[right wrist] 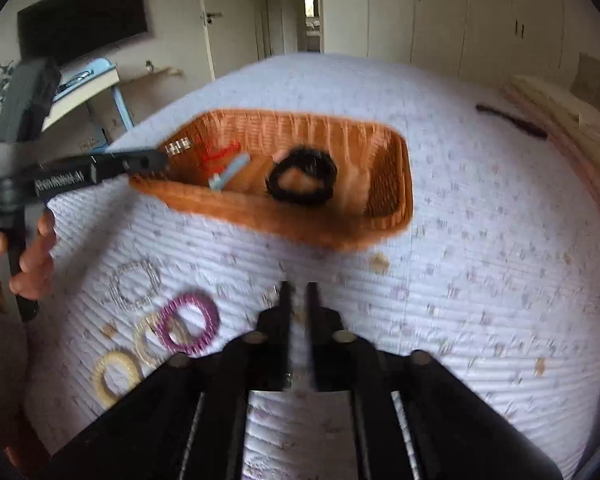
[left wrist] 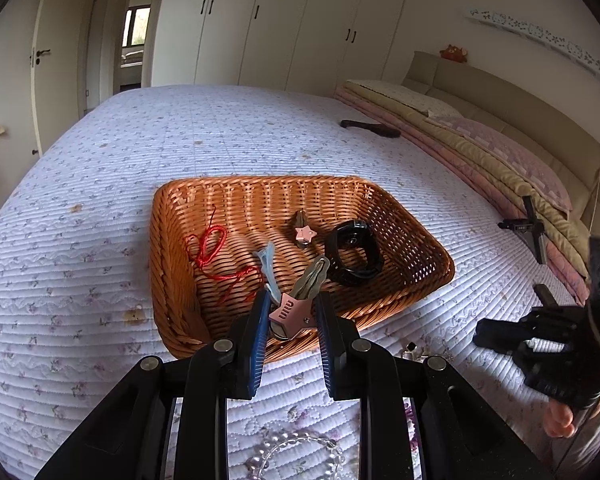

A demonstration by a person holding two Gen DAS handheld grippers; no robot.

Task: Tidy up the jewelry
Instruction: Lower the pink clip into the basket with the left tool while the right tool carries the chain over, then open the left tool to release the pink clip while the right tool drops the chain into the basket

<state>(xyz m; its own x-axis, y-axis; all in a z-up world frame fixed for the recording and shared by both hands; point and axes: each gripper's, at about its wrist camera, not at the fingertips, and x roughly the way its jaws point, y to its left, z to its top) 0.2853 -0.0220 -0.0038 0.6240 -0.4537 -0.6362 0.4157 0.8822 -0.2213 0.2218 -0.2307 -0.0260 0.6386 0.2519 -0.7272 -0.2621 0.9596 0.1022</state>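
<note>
A clear bead bracelet [left wrist: 296, 454] lies on the quilted bedspread [left wrist: 100, 240] right under the left gripper [left wrist: 292, 312], nearest the lens in the left wrist view. That gripper's blue-padded fingers [left wrist: 260, 320] stand apart over the near rim of the wicker basket [left wrist: 168, 280], and a pink hair clip [left wrist: 296, 304] with a metal tongue sits between them; it looks loose rather than pinched, though the angle makes that hard to judge. Inside the basket, a red cord [left wrist: 212, 252] lies toward the left wall, a pale blue clip [left wrist: 266, 268] sits beside the cord, a pink star clip [left wrist: 302, 230] rests near the middle, and a black watch band [left wrist: 354, 254] curls toward the right side. In the blurred right wrist view, the right gripper [right wrist: 298, 300] hovers low over the bedspread just short of the basket's near wall, its fingers close together with a narrow gap, and I cannot tell whether anything is held between them. To its left on the bedspread lie a purple coil hair tie [right wrist: 188, 322], a cream coil tie [right wrist: 150, 338] touching it, a yellow coil tie [right wrist: 114, 376] nearer the bed's edge, and a clear coil ring [right wrist: 136, 284] beyond them.
</note>
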